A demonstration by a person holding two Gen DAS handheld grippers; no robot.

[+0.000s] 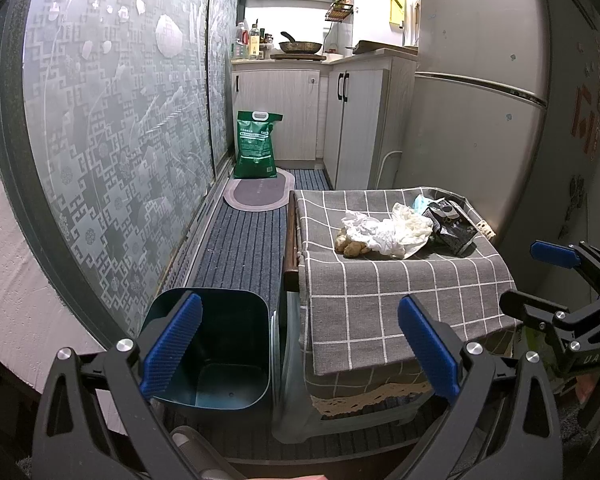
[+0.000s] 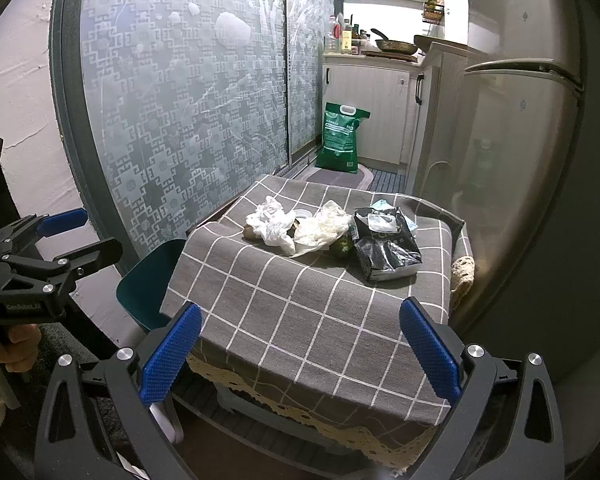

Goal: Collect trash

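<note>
A pile of trash lies on a low table under a grey checked cloth [image 1: 384, 292] [image 2: 300, 304]: crumpled white plastic [image 1: 384, 232] [image 2: 272, 222], a black foil bag [image 1: 450, 226] [image 2: 384, 248], brownish food scraps [image 1: 352, 246] and a green lump [image 2: 342, 246]. A dark teal bin [image 1: 216, 348] [image 2: 150, 280] stands open on the floor left of the table. My left gripper [image 1: 300, 348] is open above the bin and the table's near edge. My right gripper [image 2: 300, 352] is open over the table's front edge, short of the trash. Both hold nothing.
Patterned frosted sliding doors [image 1: 112, 128] run along the left. A fridge [image 1: 480, 80] stands right of the table. Beyond lie a striped carpet [image 1: 240, 248], an oval mat [image 1: 260, 192], a green sack [image 1: 257, 146] and kitchen cabinets [image 1: 300, 112]. A hand [image 2: 10, 348] grips the other handle.
</note>
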